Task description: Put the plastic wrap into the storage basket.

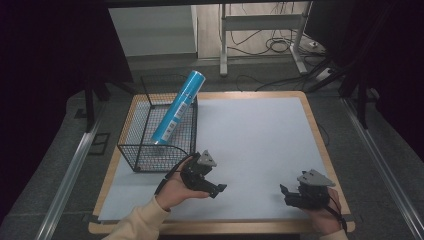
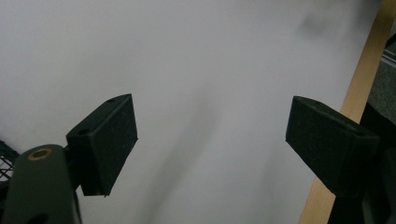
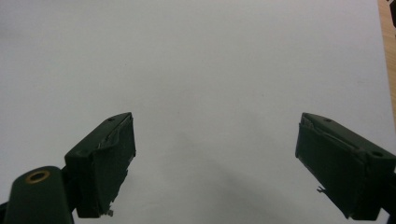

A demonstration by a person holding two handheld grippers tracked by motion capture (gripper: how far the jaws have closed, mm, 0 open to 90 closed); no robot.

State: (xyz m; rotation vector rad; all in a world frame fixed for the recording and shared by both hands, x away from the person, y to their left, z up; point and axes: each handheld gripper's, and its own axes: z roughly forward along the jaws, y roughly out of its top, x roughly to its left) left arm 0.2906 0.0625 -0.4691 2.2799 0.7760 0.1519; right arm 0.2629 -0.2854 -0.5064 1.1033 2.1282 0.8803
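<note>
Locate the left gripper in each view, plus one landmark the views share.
High view: left gripper at lower centre-left, just right of the wire basket that holds a leaning blue tube, jaws empty.
Left gripper view: its two black jaws rise from the bottom corners, wide apart, nothing between them.
Right gripper view: not in it.
Shared landmark: the white table sheet, with the wooden table edge beside it.

Glossy blue tube [image 1: 178, 107] in black wire-mesh basket [image 1: 150, 150]; matt white sheet [image 1: 260, 145] on wood-edged desk [image 1: 320, 145]; matt black gripper pads [image 3: 105, 163].
</note>
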